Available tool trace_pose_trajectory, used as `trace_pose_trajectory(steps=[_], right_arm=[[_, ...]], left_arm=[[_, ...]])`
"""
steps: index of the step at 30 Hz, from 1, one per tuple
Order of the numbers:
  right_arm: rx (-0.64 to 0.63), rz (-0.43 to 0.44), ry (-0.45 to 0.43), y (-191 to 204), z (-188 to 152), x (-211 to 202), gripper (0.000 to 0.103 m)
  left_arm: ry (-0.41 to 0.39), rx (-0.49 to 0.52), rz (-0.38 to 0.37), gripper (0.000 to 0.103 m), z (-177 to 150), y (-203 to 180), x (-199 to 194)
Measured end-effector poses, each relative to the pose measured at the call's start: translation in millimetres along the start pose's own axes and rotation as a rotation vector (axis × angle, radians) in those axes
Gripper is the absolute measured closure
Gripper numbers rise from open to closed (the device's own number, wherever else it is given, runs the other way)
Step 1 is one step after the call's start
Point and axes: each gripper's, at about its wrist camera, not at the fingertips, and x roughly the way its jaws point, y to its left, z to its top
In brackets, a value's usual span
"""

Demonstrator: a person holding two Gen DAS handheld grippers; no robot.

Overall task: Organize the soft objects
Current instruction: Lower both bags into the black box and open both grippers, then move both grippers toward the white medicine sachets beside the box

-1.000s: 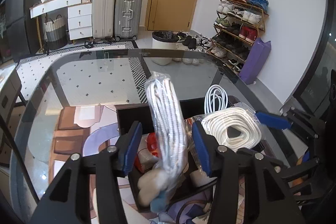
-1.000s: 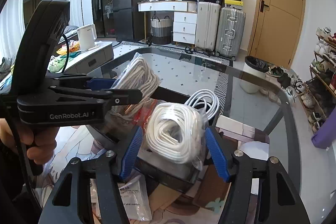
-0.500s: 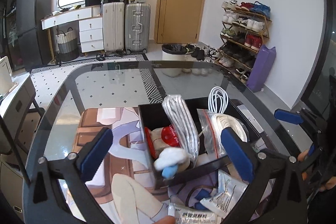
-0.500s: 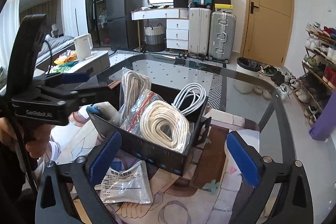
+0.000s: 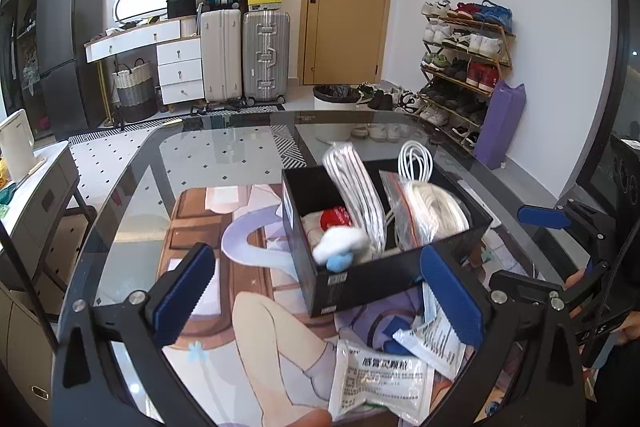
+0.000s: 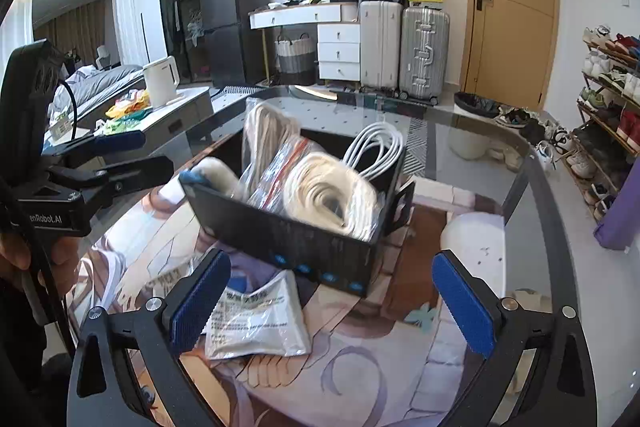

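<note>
Resting on a glass table point(image 5: 224, 147), over a printed mat point(image 5: 224, 291), a black box point(image 5: 360, 283) holds the soft goods: a bagged rope coil point(image 6: 332, 201), a second bagged cord bundle point(image 5: 354, 183), a white cable point(image 6: 374, 147) and a plush toy point(image 5: 340, 247). Left gripper point(image 5: 316, 297) and right gripper point(image 6: 330, 307) both stand spread wide and grasp nothing; the box lies ahead of their fingers, untouched. Medicine packets point(image 5: 380, 379) lie near the fingers.
</note>
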Motion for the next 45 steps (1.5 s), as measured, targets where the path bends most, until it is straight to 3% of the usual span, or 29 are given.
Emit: trace_pose_trajectory(steps=[15,31,45], right_arm=[[-0.026,0.042,0.068,17.8,-15.6,13.9,0.001],[-0.052,0.092,0.206,41.8,-33.3,48.4,0.001],[-0.022,0.028,0.253,42.6,-37.1,61.6,0.001]], left_arm=[[0.043,0.039,0.005,0.000,-25.7,-4.9,-1.3],[0.103,0.079,0.000,0.000,-37.8,-5.6,2.3],[0.125,0.060,-0.005,0.000,-39.0,0.2,7.7]])
